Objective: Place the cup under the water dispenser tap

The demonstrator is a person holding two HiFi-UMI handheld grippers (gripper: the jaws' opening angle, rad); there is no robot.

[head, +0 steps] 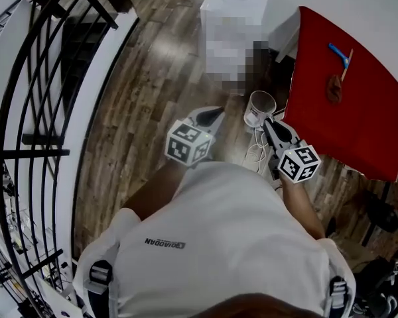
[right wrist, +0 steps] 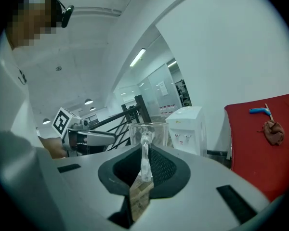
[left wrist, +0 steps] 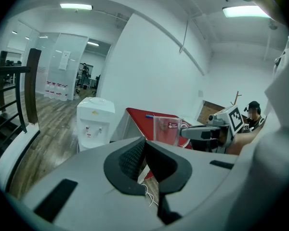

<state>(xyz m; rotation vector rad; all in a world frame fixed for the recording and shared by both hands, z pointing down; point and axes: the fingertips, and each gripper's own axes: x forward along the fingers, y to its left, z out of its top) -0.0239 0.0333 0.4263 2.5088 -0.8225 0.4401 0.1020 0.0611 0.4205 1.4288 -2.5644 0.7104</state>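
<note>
A clear glass cup [head: 260,105] with a handle hangs above the wooden floor, and my right gripper [head: 270,126] is shut on that handle. In the right gripper view the cup [right wrist: 153,134] stands upright just beyond the jaws [right wrist: 145,152], with the white water dispenser [right wrist: 187,128] farther off to its right. The dispenser [head: 233,4] stands ahead by the wall, partly under a mosaic patch. My left gripper [head: 211,116] is shut on nothing, level with the cup and to its left. From the left gripper [left wrist: 144,144] view the cup [left wrist: 166,130] shows right of the dispenser [left wrist: 93,124].
A red table [head: 348,105] stands at the right, bearing a blue tool [head: 339,53] and a brown cloth [head: 333,89]. A black stair railing [head: 46,111] runs along the left. A white cable [head: 255,152] lies on the floor below the cup.
</note>
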